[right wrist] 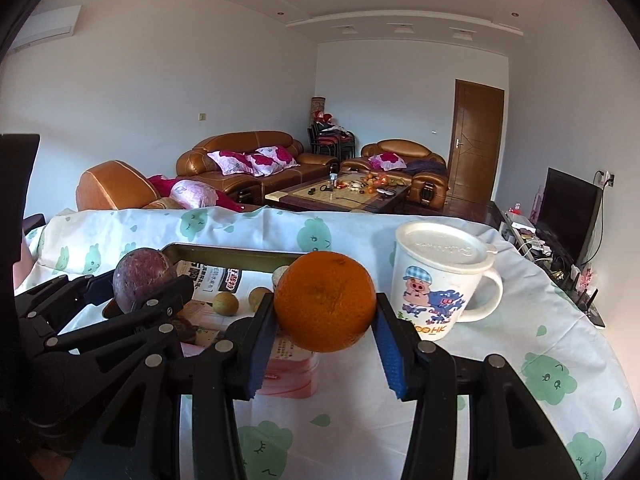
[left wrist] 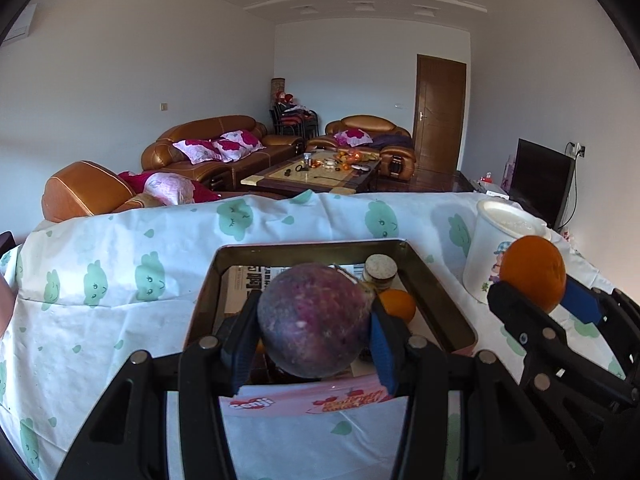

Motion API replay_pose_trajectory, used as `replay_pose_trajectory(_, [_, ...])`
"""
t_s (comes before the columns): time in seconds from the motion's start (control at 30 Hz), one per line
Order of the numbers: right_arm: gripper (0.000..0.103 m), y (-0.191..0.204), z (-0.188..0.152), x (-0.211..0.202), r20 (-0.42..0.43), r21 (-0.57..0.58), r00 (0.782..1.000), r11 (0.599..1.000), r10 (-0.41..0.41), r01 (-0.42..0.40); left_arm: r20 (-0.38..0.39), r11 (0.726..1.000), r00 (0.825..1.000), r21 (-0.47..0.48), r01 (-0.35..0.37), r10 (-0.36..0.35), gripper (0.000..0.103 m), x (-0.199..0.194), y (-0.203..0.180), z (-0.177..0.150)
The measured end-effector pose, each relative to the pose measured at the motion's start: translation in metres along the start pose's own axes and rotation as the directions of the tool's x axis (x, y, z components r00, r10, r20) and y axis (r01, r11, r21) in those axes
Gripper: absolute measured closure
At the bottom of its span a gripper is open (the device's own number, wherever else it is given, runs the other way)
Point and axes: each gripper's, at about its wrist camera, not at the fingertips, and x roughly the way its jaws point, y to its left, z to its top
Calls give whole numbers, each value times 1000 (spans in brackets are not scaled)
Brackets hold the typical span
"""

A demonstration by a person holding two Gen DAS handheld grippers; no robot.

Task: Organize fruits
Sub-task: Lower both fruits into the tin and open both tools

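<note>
Left wrist view: our left gripper (left wrist: 314, 326) clamps a purple fruit (left wrist: 314, 320) above the tray (left wrist: 440, 300); our right gripper (right wrist: 325, 332) clamps an orange (right wrist: 325, 306).

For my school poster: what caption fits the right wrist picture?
Right gripper holds an orange above the cloud-print tablecloth, beside a lidded pig mug.

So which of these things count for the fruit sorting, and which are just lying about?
Job:
- passion fruit in left gripper
- orange in right gripper
- metal tray
- small orange in the tray

Lying about:
- lidded pig mug
- pink packet
- newspaper
</note>
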Motion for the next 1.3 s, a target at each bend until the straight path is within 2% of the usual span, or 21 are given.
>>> replay_pose_trajectory(0.27, [54,-7,8,6,13,5,999,999,-50,50,-5,1000,1000,-12,5,-5,52,14,-1,14])
replay_pose_trajectory(0.4, [54,-6,17,19,-13,1,999,999,-48,48,-31,999,999,-40,-13,12,52,25,9,24])
replay_pose_trajectory(0.67, [54,17,42,67,-96,19,995,1000,16,-14,-115,992,990,-90,-87,76,52,52,41,31])
replay_pose_trajectory(0.8, [54,32,37,89,-149,5,988,999,38,-37,-154,990,983,-91,-111,96,52,66,46,28])
replay_pose_trajectory(0.93, [54,29,34,105,-197,27,979,998,57,-52,-184,989,977,-85,-121,104,52,79,45,25])
replay_pose_trajectory(1.13, [54,26,28,123,-267,41,956,993,118,-111,-193,988,973,-57,-144,131,52,85,44,21])
replay_pose_trajectory(1.3, [53,24,29,129,-278,50,949,989,149,-141,-176,989,976,-62,-138,125,52,85,44,20])
